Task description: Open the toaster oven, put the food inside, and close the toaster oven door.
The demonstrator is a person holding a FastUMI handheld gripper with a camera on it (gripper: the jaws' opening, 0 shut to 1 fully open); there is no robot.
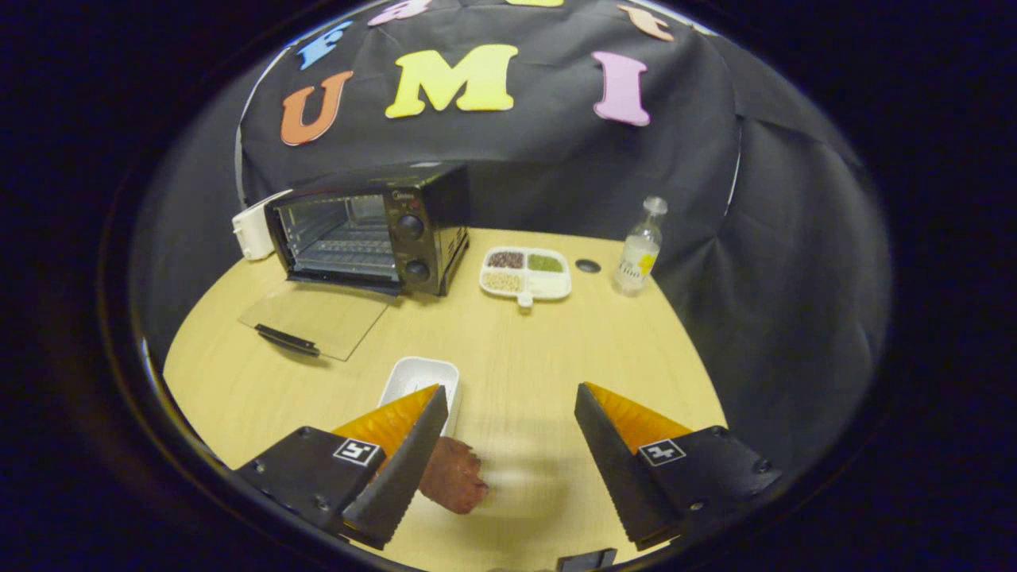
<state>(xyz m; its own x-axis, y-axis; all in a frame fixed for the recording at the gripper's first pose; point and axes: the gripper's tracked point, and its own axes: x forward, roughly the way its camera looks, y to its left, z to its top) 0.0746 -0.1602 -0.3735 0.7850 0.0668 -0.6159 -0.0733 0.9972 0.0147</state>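
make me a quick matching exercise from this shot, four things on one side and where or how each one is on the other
Things:
1. oven door
2. food
3. bottle
4. divided dish

States:
A. upright, beyond the dish near the cloth wall
B. swung down flat on the table
C. between oven and bottle, holding grains
D. on the table beside one finger of the open gripper

Pairs: 1-B, 2-D, 3-A, 4-C

Black toaster oven [369, 230] with glass door [314, 319] folded down open, brown food [453, 475] on table nearby

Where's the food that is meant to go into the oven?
The brown food piece lies on the table between the open gripper fingers, close against the left one, just before a white tray.
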